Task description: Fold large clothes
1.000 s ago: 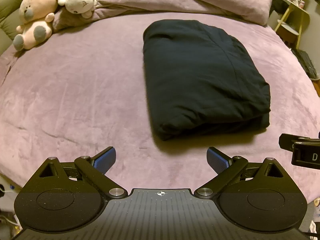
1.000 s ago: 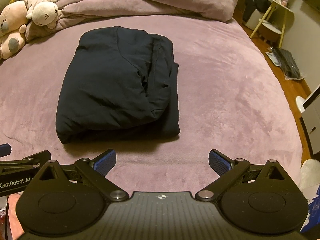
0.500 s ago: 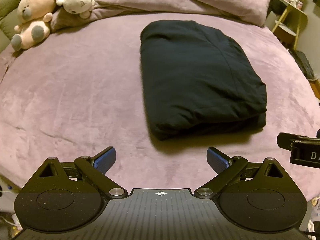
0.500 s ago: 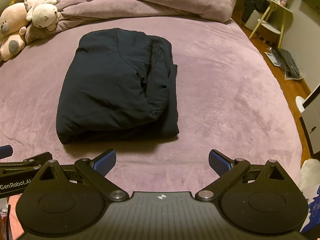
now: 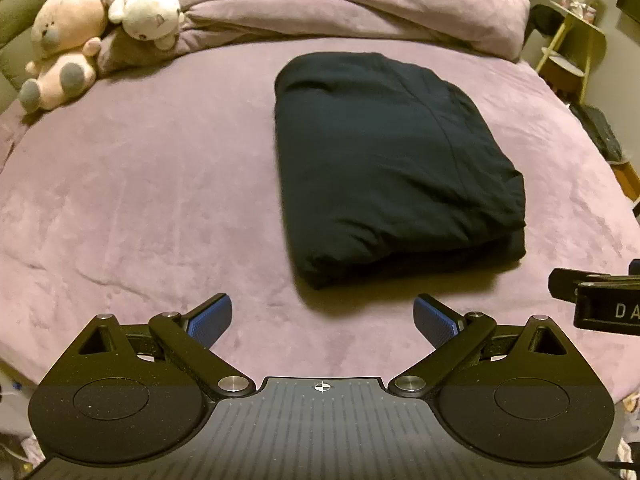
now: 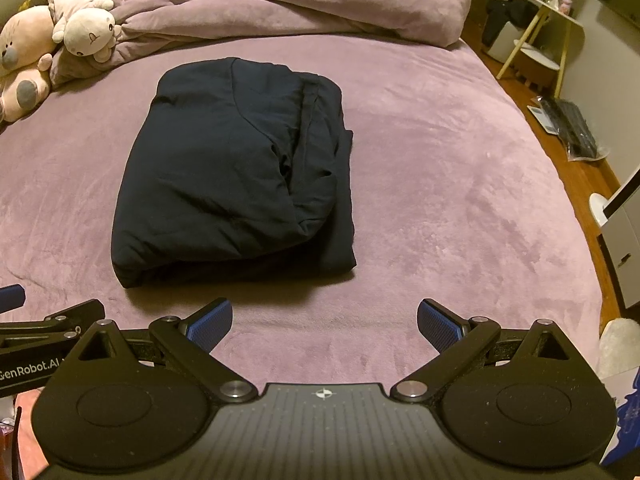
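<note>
A dark navy garment [image 5: 392, 164] lies folded into a thick rectangular bundle on the purple bed [image 5: 140, 184]. It also shows in the right wrist view [image 6: 236, 184], left of centre. My left gripper [image 5: 323, 320] is open and empty, held above the bed's near edge, short of the bundle's near left corner. My right gripper [image 6: 325, 322] is open and empty, short of the bundle's near right corner. Each gripper's side shows in the other's view, the right one [image 5: 596, 296] and the left one [image 6: 44, 328].
A rumpled purple duvet [image 5: 352, 8] lies across the head of the bed. Plush toys [image 5: 96, 28] sit at the far left. A yellow side table [image 6: 540, 40] and a dark keyboard [image 6: 572, 128] on the wooden floor are to the right of the bed.
Both grippers have drawn back slightly from the bundle and stayed open. The garment has not moved.
</note>
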The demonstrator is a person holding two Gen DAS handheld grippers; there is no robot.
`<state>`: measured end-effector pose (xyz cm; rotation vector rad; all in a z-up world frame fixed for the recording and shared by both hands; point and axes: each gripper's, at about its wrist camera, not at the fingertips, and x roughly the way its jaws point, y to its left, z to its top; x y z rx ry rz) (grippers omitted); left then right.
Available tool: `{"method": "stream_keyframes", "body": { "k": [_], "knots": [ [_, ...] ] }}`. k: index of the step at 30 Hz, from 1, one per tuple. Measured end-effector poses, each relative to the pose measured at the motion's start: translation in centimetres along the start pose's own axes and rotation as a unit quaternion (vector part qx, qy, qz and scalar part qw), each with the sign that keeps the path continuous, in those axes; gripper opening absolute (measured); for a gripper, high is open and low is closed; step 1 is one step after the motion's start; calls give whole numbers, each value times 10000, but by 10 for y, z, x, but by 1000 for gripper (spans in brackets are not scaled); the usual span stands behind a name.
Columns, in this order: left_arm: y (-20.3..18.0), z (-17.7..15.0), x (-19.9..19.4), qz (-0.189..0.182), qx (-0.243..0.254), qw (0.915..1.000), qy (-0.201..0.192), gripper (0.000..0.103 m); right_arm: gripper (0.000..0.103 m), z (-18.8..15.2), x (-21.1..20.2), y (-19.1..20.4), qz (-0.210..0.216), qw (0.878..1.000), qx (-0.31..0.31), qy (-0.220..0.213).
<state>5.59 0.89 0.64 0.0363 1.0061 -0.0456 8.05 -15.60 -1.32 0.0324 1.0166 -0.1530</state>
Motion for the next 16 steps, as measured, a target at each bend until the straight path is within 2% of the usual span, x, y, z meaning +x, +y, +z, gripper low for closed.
{"method": "stream_keyframes", "body": {
  "k": [16],
  "knots": [
    [-1, -5, 2, 63, 78, 9998, 182, 100, 99, -3, -1, 1, -25, 10000, -29, -32]
  ]
}}
